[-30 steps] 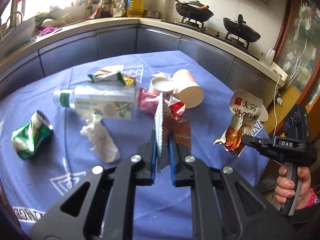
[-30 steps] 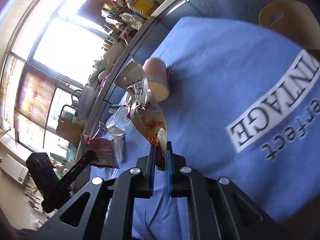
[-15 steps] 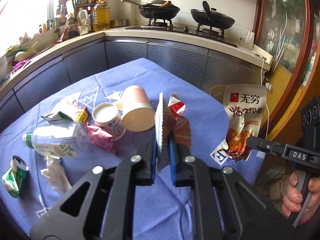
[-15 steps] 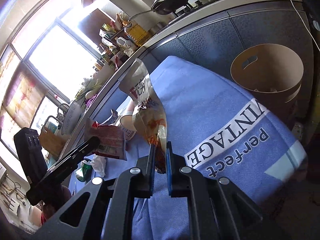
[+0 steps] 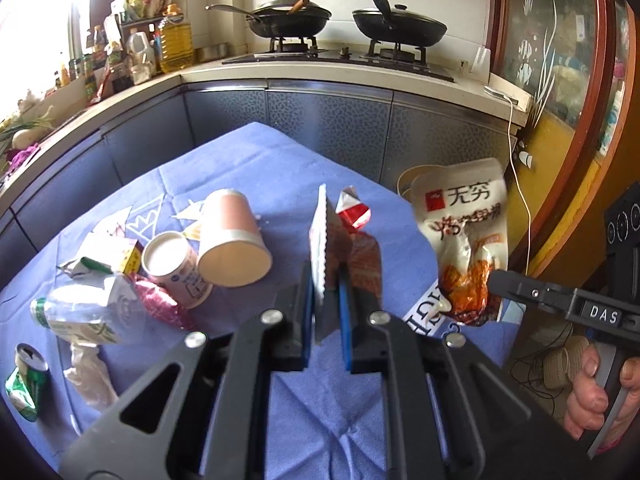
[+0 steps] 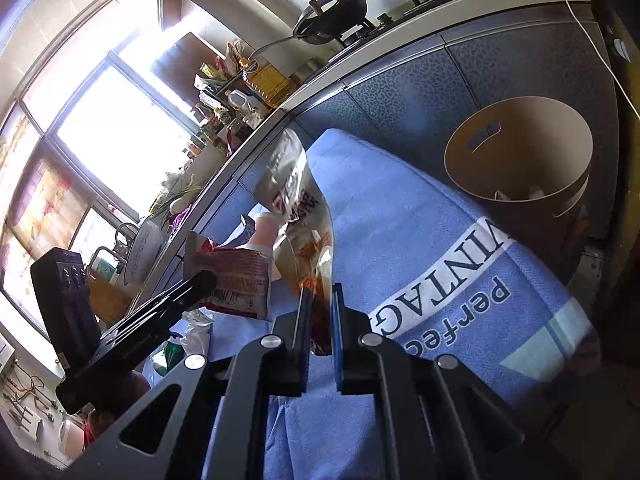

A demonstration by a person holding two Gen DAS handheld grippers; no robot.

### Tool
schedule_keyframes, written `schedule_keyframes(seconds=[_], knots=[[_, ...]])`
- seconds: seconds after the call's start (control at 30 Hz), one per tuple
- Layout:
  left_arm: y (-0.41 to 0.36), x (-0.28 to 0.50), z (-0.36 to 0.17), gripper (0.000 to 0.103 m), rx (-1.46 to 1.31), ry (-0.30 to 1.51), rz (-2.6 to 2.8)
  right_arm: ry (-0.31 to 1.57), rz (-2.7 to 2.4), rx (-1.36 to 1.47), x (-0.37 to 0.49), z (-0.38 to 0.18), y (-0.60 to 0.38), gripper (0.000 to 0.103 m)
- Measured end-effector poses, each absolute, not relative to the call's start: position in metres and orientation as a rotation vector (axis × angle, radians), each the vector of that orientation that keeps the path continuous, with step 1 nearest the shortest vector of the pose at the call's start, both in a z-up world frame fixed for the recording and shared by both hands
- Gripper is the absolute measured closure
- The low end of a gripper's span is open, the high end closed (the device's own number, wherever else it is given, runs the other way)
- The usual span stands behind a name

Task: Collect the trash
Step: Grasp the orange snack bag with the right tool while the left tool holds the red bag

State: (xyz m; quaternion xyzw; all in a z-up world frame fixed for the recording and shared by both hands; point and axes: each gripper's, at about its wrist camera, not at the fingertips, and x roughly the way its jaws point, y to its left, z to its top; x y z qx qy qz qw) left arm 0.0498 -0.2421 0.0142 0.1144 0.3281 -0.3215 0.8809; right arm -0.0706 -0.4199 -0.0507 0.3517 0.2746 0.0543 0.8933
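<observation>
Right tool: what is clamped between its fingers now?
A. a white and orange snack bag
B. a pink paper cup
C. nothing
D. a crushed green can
A: the right tool pinches the lower end of the snack bag, which hangs above the blue tablecloth.

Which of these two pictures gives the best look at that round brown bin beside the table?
The right wrist view. There the round brown bin sits in the open beside the blue tablecloth, showing its rim, handle slot and some scraps inside. In the left wrist view only a sliver of its rim peeks out behind the white snack bag.
</observation>
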Motion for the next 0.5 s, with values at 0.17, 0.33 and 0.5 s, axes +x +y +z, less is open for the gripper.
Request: schedule_keyframes(seconds=[0.17,0.33,0.5], knots=[[-0.28,0.064,0.015,0.092,0.261,0.69,-0.733,0.548,0.056,0.724,-0.068,-0.051,-0.446,0.098],[-0.298,0.082,0.011,0.092,0.225,0.749,-0.766,0.599,0.079,0.762,-0.054,-0.071,-0.458,0.098],[-0.294,0.082,0.001,0.092,0.226,0.79,-0.779,0.581,0.115,0.939,-0.062,-0.096,-0.474,0.087]])
